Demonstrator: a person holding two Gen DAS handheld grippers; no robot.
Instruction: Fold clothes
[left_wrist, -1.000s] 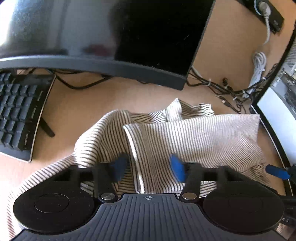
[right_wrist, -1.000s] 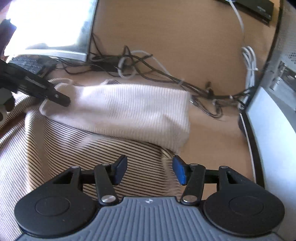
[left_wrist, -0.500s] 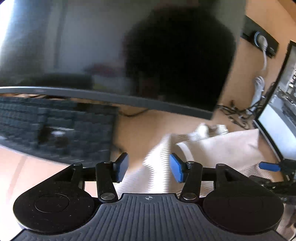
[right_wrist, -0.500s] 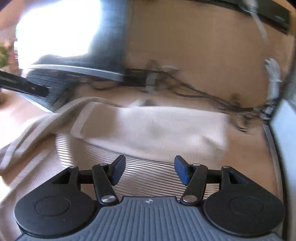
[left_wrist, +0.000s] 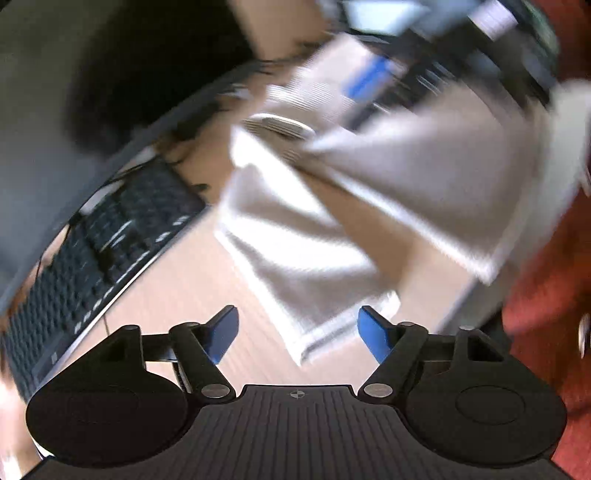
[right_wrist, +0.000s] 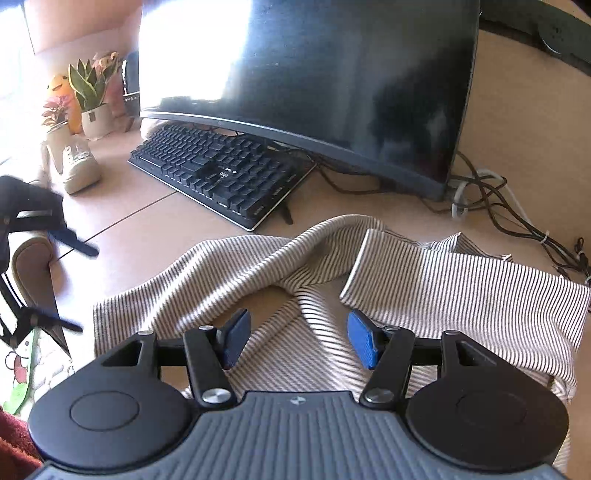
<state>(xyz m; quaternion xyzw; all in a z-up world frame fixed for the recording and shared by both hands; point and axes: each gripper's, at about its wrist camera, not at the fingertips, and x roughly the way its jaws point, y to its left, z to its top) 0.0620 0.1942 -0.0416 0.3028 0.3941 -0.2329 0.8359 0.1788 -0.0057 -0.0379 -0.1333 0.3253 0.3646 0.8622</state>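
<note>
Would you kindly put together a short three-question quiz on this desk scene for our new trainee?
1. True or false: the right gripper is clamped on the striped garment.
2. Which item lies directly behind the garment, under the monitor? A) keyboard B) laptop C) book
3. Fill in: on the far left of the desk stand small potted ____.

Key:
1. False; its blue pads stand apart above the cloth, pinching nothing.
2. A
3. plants
</note>
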